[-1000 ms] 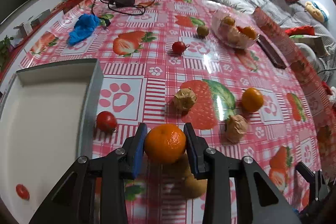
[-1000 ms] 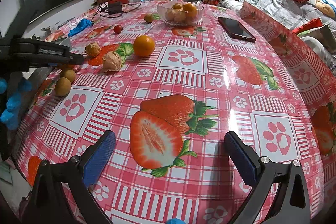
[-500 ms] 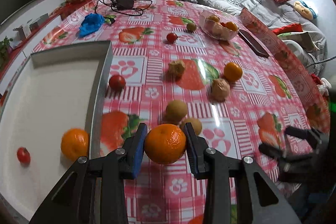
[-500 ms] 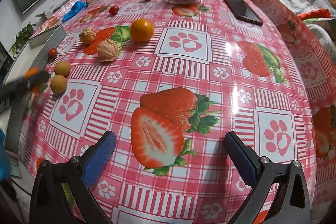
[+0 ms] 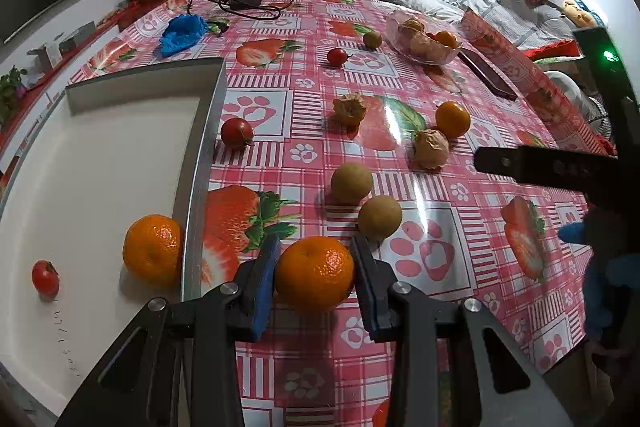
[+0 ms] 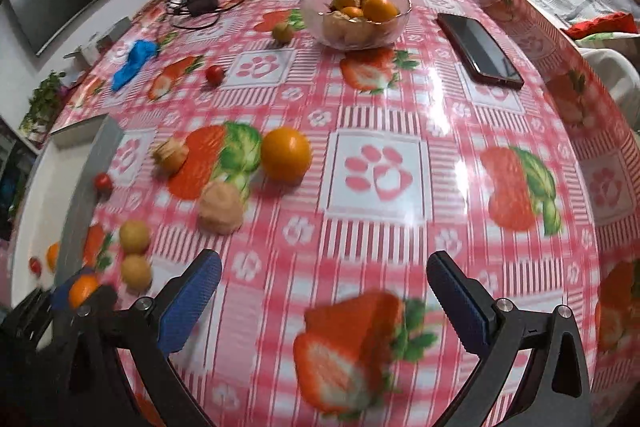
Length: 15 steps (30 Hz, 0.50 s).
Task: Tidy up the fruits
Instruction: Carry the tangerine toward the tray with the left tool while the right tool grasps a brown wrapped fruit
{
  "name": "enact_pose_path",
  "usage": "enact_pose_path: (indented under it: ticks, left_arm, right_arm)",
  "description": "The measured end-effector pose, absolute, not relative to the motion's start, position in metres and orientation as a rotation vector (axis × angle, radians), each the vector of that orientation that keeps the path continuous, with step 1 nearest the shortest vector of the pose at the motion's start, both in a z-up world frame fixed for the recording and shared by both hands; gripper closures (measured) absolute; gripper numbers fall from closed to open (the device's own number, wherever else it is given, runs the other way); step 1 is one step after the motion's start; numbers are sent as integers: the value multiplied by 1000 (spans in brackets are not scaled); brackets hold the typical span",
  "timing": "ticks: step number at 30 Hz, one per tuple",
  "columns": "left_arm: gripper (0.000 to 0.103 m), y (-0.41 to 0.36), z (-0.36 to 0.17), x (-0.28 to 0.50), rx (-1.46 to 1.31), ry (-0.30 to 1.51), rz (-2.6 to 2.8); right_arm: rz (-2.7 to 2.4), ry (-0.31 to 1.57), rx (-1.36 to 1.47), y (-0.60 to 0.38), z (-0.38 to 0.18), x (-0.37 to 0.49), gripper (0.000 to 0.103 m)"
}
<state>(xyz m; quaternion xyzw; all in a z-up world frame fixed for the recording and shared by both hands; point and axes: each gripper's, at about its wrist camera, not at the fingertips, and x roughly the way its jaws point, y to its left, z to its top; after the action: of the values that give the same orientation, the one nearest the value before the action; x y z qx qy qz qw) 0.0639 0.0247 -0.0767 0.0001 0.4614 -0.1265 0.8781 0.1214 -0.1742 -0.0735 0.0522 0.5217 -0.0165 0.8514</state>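
Table with tray, scattered fruit

left gripper carried mandarin back toward tray, right gripper moved forward

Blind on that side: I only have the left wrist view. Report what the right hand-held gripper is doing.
Observer: The right hand-held gripper is open, with nothing between its fingers.
Operator: Say what shows between them.
Observer: Only the tablecloth with a printed strawberry; no real fruit.
Operator: Name the fruit nearest ahead of it.
Observer: The tan husked fruit, ahead to its left, with the loose orange just beyond.
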Motion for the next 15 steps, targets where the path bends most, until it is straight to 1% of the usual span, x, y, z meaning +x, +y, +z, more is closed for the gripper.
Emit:
enact_pose_path:
  ticks: [3,8,13,15]
  left_arm:
    - [64,25,-79,65,10,961,-251]
    - [63,23,-80,66,24,953,-242]
    - [63,23,-81,67,29,953,-236]
    - [63,23,-81,67,33,952,-233]
  right_arm:
    - [-30,1102,131,-172,-78,127,0]
    - [20,1064,42,-145,-78,131,0]
    - [53,1059,20,-126,-86,144,1]
    - [70,1062,32,-122,-89,147,13]
